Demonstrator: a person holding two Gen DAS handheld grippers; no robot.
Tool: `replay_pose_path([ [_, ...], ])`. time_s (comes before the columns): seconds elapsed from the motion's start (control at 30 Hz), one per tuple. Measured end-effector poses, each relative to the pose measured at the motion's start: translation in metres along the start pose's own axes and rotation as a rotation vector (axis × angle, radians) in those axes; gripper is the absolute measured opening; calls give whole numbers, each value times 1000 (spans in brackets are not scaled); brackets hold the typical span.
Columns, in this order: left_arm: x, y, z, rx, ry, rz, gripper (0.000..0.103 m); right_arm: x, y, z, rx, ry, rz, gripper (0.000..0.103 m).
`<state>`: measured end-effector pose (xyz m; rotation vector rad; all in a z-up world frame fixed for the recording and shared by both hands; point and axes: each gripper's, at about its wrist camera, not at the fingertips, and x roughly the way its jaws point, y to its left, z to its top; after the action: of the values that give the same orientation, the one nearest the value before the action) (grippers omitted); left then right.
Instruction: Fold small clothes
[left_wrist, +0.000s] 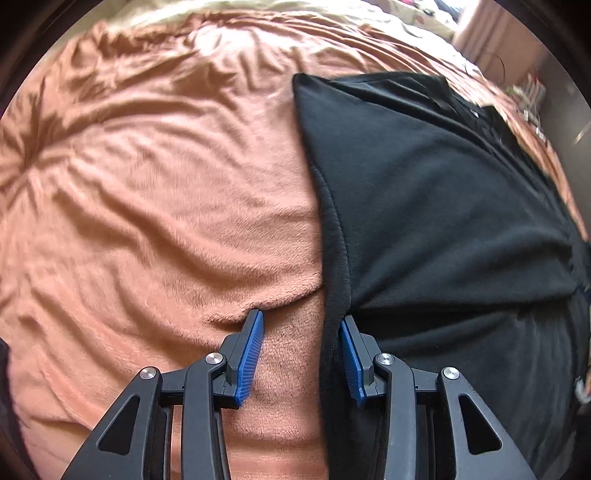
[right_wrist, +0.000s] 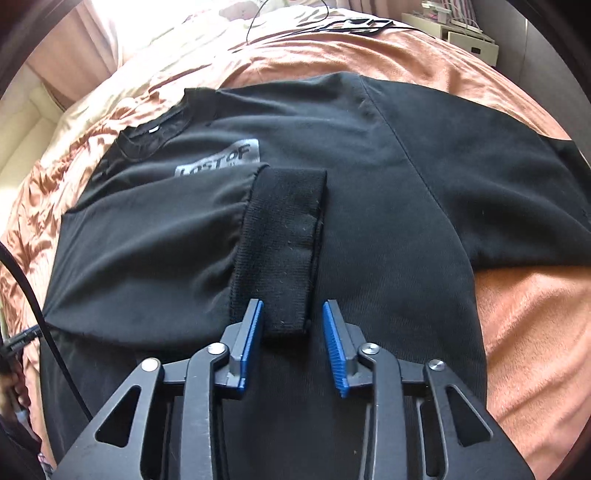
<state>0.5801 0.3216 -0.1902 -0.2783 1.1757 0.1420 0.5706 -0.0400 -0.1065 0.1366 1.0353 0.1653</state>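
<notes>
A black sweatshirt (right_wrist: 369, 177) with a grey printed patch (right_wrist: 221, 157) lies spread on the bed. One sleeve is folded across its chest, and the ribbed cuff (right_wrist: 284, 247) ends between the blue pads of my right gripper (right_wrist: 293, 310), which stands open and grips nothing. In the left wrist view the same sweatshirt (left_wrist: 443, 206) fills the right half, its folded left edge running down the middle. My left gripper (left_wrist: 301, 319) is open at that edge, its right pad (left_wrist: 349, 350) against the black hem and its left pad over the blanket.
An orange fleece blanket (left_wrist: 147, 184) covers the bed and shows again on the right (right_wrist: 535, 314). A thin black cable (right_wrist: 280, 26) and a dark flat item lie at the far end. A white cabinet (right_wrist: 454, 33) stands beyond the bed. A black cord (right_wrist: 40, 314) hangs at the left.
</notes>
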Motion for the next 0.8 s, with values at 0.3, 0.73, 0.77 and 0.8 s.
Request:
replay_pose_path([
  [0.3, -19, -11, -10, -16, -10, 10, 43, -26, -3, -13, 7, -7, 2, 29],
  [0.73, -117, -13, -54, -93, -132, -73, 62, -127, 7, -47, -95, -90, 23, 80],
  [0.77, -127, -15, -60, -97, -145, -77, 72, -136, 6, -51, -99, -98, 33, 80],
  [0.8, -135, -17, -65, -101, -159, -78, 80, -145, 6, -55, -102, -105, 42, 81],
])
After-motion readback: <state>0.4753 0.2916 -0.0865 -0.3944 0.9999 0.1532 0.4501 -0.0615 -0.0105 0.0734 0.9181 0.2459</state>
